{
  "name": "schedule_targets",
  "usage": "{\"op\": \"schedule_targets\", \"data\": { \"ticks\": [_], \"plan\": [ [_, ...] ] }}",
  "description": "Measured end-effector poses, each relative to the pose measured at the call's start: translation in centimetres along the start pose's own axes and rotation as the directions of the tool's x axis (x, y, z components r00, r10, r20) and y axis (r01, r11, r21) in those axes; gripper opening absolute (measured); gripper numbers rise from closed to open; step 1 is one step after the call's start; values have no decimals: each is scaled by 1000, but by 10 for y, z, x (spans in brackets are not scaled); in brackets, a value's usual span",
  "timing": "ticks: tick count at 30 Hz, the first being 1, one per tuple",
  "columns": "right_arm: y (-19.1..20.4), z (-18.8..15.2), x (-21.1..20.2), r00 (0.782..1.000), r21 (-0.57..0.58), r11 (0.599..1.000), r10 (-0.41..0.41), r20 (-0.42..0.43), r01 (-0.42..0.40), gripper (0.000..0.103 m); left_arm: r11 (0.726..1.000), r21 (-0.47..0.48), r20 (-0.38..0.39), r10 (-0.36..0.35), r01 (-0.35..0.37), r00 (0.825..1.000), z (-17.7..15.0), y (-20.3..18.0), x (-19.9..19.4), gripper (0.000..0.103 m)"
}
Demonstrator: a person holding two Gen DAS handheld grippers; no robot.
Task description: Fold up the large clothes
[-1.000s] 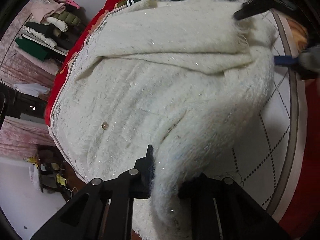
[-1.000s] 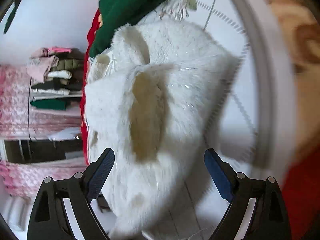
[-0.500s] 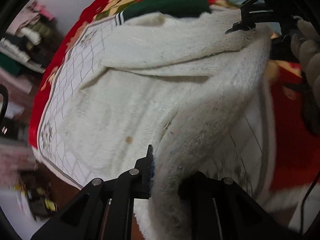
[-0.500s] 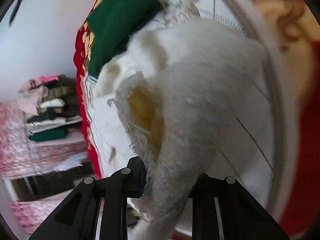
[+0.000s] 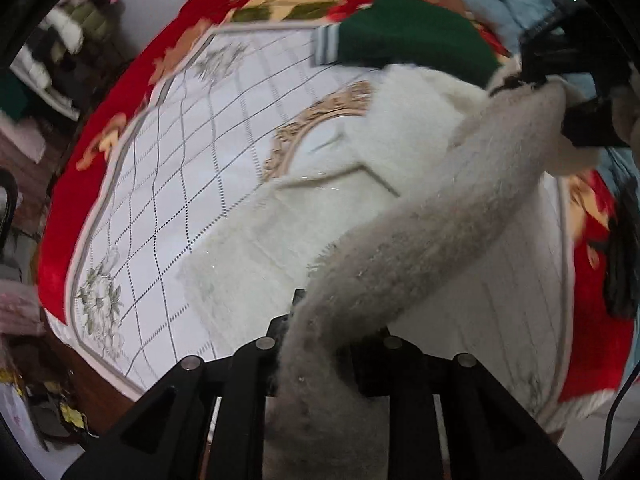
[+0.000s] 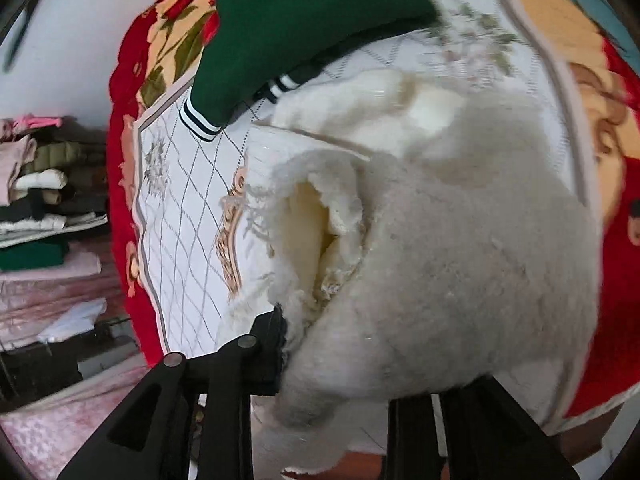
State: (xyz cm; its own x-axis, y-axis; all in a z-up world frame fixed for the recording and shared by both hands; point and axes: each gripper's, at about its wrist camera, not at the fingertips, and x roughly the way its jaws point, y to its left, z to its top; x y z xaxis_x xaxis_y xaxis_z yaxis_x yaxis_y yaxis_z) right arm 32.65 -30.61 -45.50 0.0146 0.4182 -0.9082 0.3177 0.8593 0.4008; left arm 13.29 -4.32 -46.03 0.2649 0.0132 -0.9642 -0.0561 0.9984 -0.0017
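The white fuzzy garment (image 5: 360,208) is lying partly on the patterned bedspread (image 5: 168,208), with one thick fold rising off it and passing straight between the jaws of the left claw (image 5: 320,344), which is pinching that fold while its jaws are easing apart. At the far end of the same fold, the right claw (image 5: 560,64) is gripping the garment's upper edge; in its own view the right claw (image 6: 352,364) is clamping a bunched mass of fabric that is covering its right finger, jaws likewise easing apart. Both claws are pointing steeply down at the bed. A green garment (image 6: 304,24) is lying just beyond the white one, touching its far edge. Folded clothes (image 6: 44,200) are sitting stacked well off to the left.
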Motion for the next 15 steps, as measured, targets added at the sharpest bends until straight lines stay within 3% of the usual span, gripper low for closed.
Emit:
{"op": "schedule_targets", "data": {
  "ticks": [1, 4, 6, 7, 9, 12, 15],
  "plan": [
    [10, 8, 14, 1000, -9, 1000, -12, -10, 11, 30, 999, -34, 2, -26, 26, 1000, 8, 15, 13, 23],
    [36, 36, 70, 998, -48, 999, -23, -66, 19, 45, 994, -106, 8, -30, 31, 1000, 23, 47, 37, 44],
    [42, 45, 93, 995, -44, 999, 27, -94, -31, 70, 987, -160, 19, -14, 17, 1000, 29, 69, 44, 72],
    [45, 47, 99, 993, -40, 997, 57, -104, -61, 73, 982, -188, 29, -11, 16, 1000, 32, 79, 43, 76],
    [48, 44, 97, 988, -25, 993, 113, -103, -116, 74, 970, -241, 42, -1, 11, 999, 34, 97, 37, 78],
    [34, 29, 64, 978, -12, 978, 209, -17, -209, 74, 957, -291, 39, 28, -16, 999, 32, 112, 28, 78],
    [4, 11, 22, 974, -2, 981, 195, 113, -196, 74, 949, -313, 37, 60, -46, 998, 32, 117, 25, 78]
  ]
}}
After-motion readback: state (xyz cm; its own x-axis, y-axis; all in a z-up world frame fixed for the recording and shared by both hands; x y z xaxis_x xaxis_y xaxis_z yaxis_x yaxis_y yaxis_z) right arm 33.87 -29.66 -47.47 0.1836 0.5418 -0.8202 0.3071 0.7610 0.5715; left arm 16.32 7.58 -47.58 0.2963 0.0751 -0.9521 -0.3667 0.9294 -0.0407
